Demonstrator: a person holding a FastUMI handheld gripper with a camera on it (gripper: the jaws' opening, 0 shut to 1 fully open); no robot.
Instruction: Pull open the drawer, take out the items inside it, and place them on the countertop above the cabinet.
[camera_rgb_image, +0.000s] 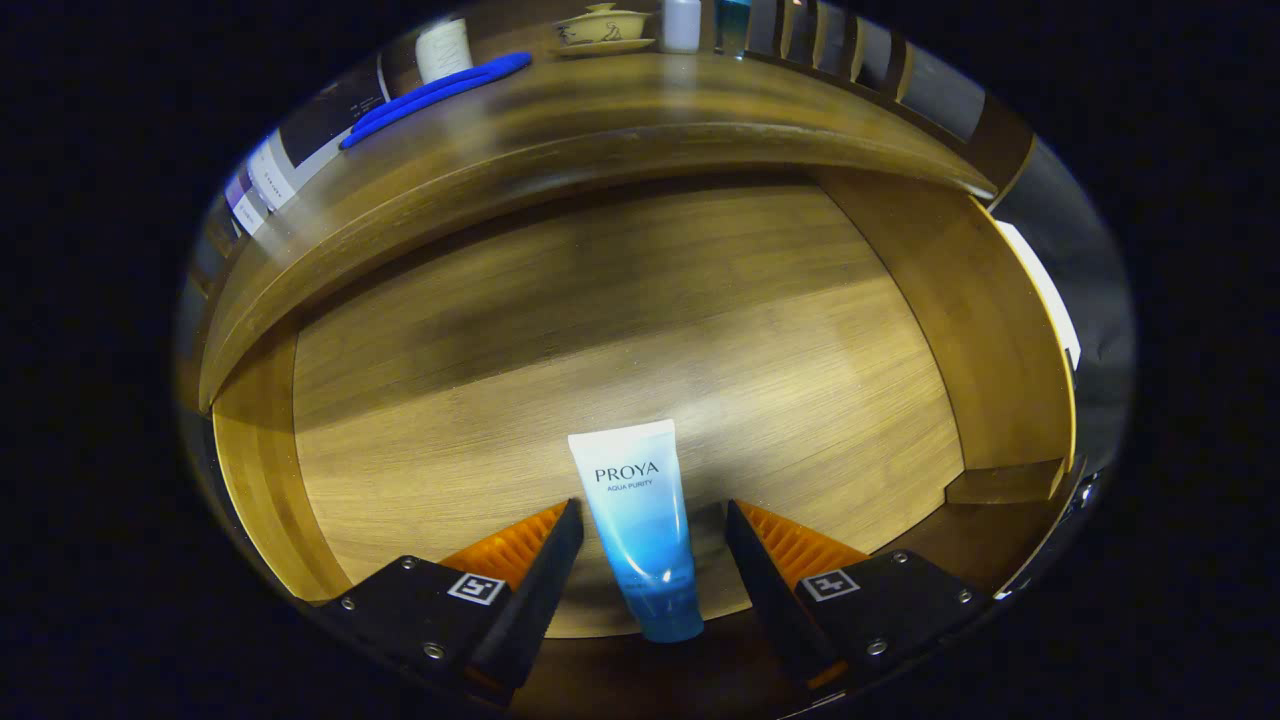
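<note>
Your gripper (655, 525) hangs over the open wooden drawer (620, 330), fingers spread apart around a blue-and-white cosmetic tube (640, 525) lying between them, neither finger clearly touching it.

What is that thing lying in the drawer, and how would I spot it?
Look into the open wooden drawer below the countertop. On its floor lies a squeeze tube, white fading to blue at the cap end, between the open gripper's fingers, untouched. It is the drawer's one visible item; the cup, bottles and blue strip sit above.
</note>
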